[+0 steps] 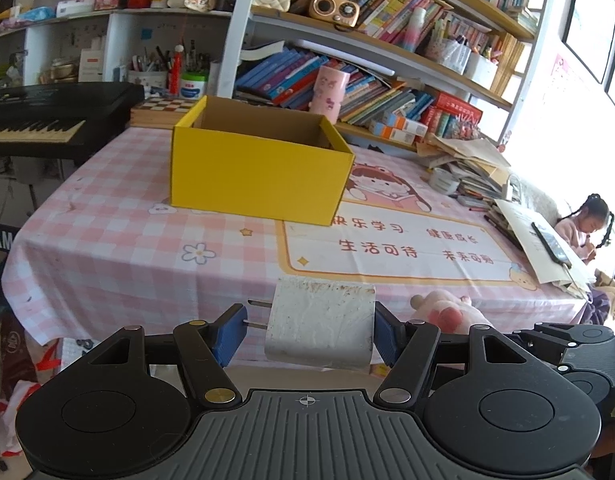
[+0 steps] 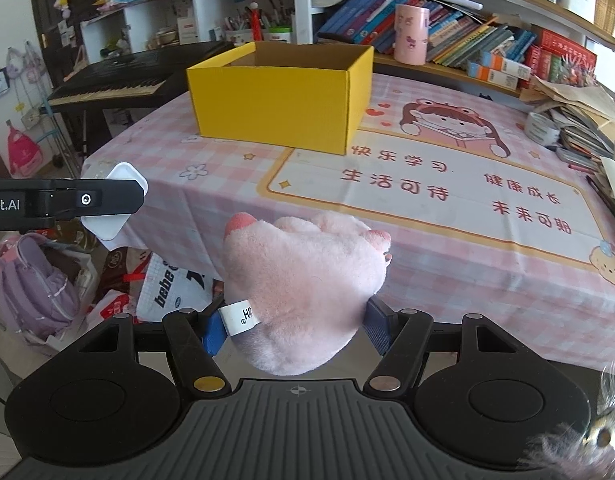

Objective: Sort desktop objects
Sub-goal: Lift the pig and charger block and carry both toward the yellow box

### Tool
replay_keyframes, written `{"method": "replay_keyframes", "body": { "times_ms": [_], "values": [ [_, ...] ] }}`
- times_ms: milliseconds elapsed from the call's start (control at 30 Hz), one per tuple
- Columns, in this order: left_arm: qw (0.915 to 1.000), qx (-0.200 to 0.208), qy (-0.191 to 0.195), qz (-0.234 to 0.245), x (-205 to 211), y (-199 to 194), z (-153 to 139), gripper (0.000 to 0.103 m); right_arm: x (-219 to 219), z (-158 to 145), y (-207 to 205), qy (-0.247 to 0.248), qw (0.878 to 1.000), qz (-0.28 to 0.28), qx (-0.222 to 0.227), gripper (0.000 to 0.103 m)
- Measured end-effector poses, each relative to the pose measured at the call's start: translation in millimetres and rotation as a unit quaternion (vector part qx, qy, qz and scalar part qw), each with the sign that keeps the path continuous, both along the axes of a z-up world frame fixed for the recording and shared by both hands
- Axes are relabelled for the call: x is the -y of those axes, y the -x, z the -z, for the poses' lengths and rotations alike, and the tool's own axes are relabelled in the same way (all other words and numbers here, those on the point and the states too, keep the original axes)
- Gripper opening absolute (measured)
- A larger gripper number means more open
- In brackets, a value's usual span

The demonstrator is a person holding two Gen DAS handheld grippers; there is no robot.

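Left claw (image 1: 309, 332) clamps scuffed white plastic plug charger (image 1: 321, 322), rigid, light, slick, held across flat sides. Right claw (image 2: 295, 326) squeezes soft pink plush toy (image 2: 303, 284), squashy, grip mid-body. Open yellow cardboard box (image 2: 279, 100) on pink checked surface (image 2: 447, 264), 12 o'clock.

The desk mat (image 2: 447, 184) is showing "快乐学习", "生活可待", "健康成长", "未来可期"; the left gripper's arm (image 2: 63, 202) is reading "bot.AI"; a bag (image 2: 167, 288) is bearing "bebe"; the keyboard (image 1: 47, 116) is displaying "YAMA", cut off.

Bright daylight from the right, overexposed there; fisheye-bent edges.
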State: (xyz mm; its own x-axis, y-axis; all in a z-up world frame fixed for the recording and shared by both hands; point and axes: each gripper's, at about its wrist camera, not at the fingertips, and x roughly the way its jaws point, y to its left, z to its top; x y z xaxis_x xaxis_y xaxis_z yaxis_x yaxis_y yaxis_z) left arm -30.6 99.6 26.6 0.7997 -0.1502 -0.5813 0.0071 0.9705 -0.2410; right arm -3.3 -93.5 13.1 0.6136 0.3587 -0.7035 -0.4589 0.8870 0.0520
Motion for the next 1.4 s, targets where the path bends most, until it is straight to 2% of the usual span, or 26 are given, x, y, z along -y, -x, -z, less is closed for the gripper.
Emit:
{"method": "replay_keyframes", "body": {
  "times_ms": [433, 733, 1167, 1400],
  "values": [
    [0.9998, -0.002, -0.001, -0.019, -13.6, -3.4, -0.2, 0.066, -15.9, 1.9, -6.6, 0.001, 1.0, -0.025, 0.002, 0.064],
    [1.0, -0.005, -0.001, -0.001, -7.2, -19.3, 3.3, 0.066, -23.2, 0.0, -7.3, 0.015, 0.998, -0.052, 0.013, 0.064],
    [0.9998, -0.014, -0.007, -0.008, -16.8, -56.0, 3.2, 0.066, -28.3, 4.4, -46.1, 0.0, 0.998, -0.059, -0.003, 0.064],
    [0.9997, 0.003, -0.01, -0.02, -25.7, -86.7, -8.3, 0.066, -36.1, -7.6, -84.2, -0.031, 0.997, -0.065, 0.015, 0.064]
  ]
}}
